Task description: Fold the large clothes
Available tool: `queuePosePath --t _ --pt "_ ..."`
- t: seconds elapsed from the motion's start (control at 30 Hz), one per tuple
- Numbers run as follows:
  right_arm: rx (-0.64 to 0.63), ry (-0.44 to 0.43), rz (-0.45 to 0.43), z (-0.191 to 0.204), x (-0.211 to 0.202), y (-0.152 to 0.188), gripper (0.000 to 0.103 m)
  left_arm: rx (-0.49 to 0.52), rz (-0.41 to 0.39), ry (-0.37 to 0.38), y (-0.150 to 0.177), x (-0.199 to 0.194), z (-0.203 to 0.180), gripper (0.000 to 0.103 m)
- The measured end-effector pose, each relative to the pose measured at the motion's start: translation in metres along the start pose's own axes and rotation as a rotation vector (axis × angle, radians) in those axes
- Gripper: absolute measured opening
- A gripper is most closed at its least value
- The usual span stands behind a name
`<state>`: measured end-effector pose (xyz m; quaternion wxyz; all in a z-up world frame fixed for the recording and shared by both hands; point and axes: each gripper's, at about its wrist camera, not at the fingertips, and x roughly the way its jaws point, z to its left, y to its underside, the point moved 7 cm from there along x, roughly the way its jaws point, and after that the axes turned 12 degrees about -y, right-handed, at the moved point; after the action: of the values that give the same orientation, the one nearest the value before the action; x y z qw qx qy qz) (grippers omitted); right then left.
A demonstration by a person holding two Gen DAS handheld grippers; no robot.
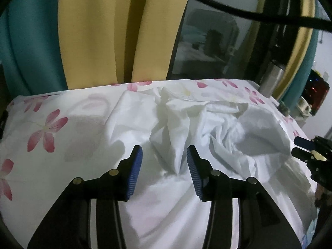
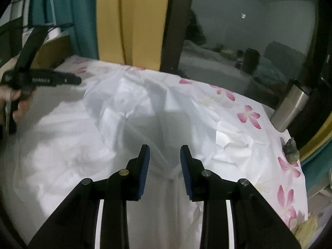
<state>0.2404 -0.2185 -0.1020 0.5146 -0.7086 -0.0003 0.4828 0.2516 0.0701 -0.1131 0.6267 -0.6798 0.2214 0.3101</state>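
Garment (image 1: 207,124), white, lies crumpled on floral sheet (image 1: 47,128). Left gripper (image 1: 164,155) hovers over it, fingers spread, gripping nothing. Right gripper (image 2: 165,155) likewise spread above the cloth. Steel tumbler (image 2: 290,108) stands at the sheet's edge.

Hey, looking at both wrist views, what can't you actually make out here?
- White garment: crumpled, so its type and edges are hidden, both views.
- Right tongs: cut off by the left view's right edge.
- Small figurine: too small and dim, right view.
- Window reflection: blurred.
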Motion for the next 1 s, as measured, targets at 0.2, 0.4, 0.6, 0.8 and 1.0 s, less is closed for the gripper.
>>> queuePosePath --t 0.2,0.4,0.6,0.8,1.0 --pt "0.143 0.016 0.014 -0.017 0.027 -0.003 0.03 0.007 0.038 -0.011 -0.004 0.025 -0.019 0.047" --pt "0.2 0.037 0.065 -0.029 0.049 0.005 0.03 0.036 0.077 -0.034 0.001 0.046 -0.029 0.047" --pt "0.153 0.055 0.081 -0.024 0.055 0.009 0.052 0.064 0.093 -0.064 0.01 0.054 -0.029 0.047" --pt "0.123 0.085 0.115 -0.014 0.058 0.016 0.067 0.087 0.106 -0.086 0.015 0.052 -0.027 0.047" --pt "0.158 0.074 0.107 -0.014 0.048 0.02 0.067 0.082 0.098 -0.081 0.018 0.04 -0.025 0.047"
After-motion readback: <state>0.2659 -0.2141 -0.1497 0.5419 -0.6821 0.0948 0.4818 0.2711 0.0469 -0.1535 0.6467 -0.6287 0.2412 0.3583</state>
